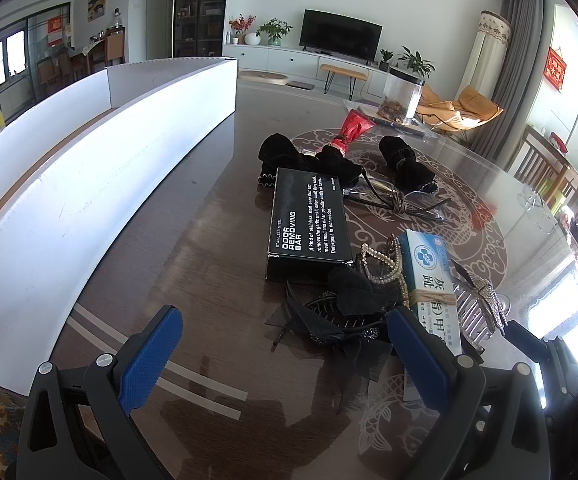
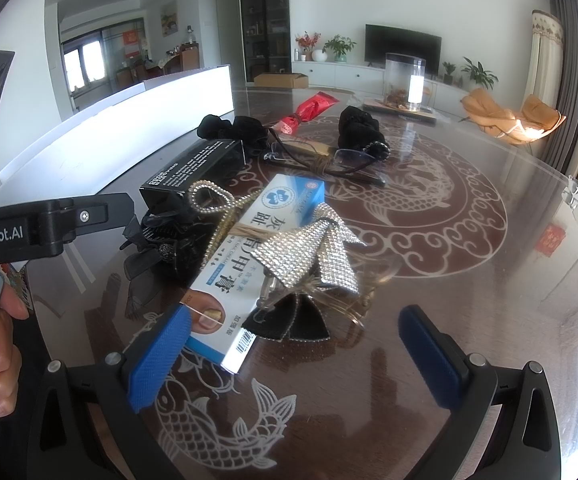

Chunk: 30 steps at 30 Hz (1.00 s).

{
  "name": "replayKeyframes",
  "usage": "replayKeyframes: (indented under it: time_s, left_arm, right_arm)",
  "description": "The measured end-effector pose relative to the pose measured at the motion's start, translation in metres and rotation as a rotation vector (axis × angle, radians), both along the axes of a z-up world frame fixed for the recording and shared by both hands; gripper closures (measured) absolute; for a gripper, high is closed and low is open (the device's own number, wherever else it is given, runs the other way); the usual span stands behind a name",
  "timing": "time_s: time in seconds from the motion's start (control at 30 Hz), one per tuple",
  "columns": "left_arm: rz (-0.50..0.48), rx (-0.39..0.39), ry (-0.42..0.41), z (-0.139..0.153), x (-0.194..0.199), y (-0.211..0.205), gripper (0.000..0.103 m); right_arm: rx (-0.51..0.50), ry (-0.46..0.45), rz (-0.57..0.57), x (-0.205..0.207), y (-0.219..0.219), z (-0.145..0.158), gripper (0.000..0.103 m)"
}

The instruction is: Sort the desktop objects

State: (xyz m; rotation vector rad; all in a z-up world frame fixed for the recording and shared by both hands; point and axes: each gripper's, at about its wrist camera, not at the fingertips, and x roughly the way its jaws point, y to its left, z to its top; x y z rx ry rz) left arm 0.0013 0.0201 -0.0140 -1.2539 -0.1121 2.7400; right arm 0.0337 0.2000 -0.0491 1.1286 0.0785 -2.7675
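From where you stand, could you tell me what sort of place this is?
Most likely a home living and dining room: a TV on a low white cabinet, an orange lounge chair, and a glass-topped table strewn with hair accessories.

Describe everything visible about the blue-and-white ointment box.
The ointment box is a long cardboard carton, white with blue ends, Chinese lettering, a toenail photo and a barcode. A band of thin twine wraps its middle. It lies flat on the table, its near end by the right gripper, resting over hair accessories, with a rhinestone bow overlapping its side.
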Motion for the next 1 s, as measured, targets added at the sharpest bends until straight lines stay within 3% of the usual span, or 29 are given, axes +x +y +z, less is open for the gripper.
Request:
replayKeyframes:
  time_s: [0.57,0.87,1.0]
  left_arm:
    - [0.001,0.000,-0.005,-0.001,0.000,0.000,0.000]
    - [0.006,0.003,-0.029,-0.004,-0.002,-0.004,0.000]
    - [0.006,0.006,-0.032,-0.003,-0.002,-0.005,0.000]
  right_arm:
    - [-0.006,-0.005,-0.001,-0.001,0.001,0.000,0.000]
    - [-0.055,-0.114,-0.027,-0.018,0.010,0.003,0.000]
    - [-0.032,-0.147,0.004,-0.036,0.007,0.005,0.000]
